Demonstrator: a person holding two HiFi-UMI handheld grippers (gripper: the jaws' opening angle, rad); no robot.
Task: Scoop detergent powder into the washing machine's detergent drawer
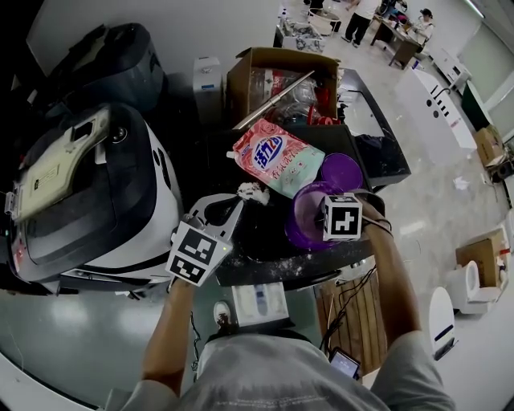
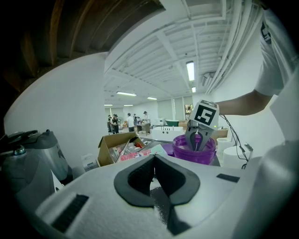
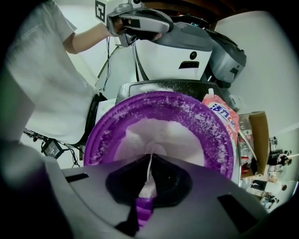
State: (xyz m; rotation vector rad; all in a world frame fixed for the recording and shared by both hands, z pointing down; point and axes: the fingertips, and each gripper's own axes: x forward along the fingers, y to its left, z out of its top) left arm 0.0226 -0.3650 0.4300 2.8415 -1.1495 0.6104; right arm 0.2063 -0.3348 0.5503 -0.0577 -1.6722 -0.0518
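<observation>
Writing first: I am reading large blue Chinese characters on the pink and white bag (image 1: 277, 159), which is lying flat on the table (image 1: 269, 247) just behind the tub (image 3: 106, 130). Its smaller print is too fine to read. A pale printed sheet (image 1: 56, 172) is lying on top of the washing machine (image 1: 152, 210), and its text is likewise illegible. The marker cube (image 1: 343, 217) on the right gripper (image 3: 149, 162) is showing only a black and white square pattern.

The right gripper is reaching down into the purple tub. Its jaws are pinched tight on the purple handle of the scoop (image 3: 140, 207), which is pointing into the white powder (image 3: 156, 135). Powder is clinging to the inside wall and rim of the tub and is dusting the dark table around it.

The left gripper (image 2: 154, 161) is hovering over the table's front left corner, between the tub and the washing machine. Its jaws are pressed together with nothing between them.

The washing machine is standing to the left of the table. I cannot make out its drawer in any view. A purple lid (image 1: 343, 170) is lying just beside the tub, touching the bag. A cardboard box (image 1: 241, 84) full of clutter is standing behind the bag. People (image 1: 361, 20) are standing well apart, at the far end of the room.
</observation>
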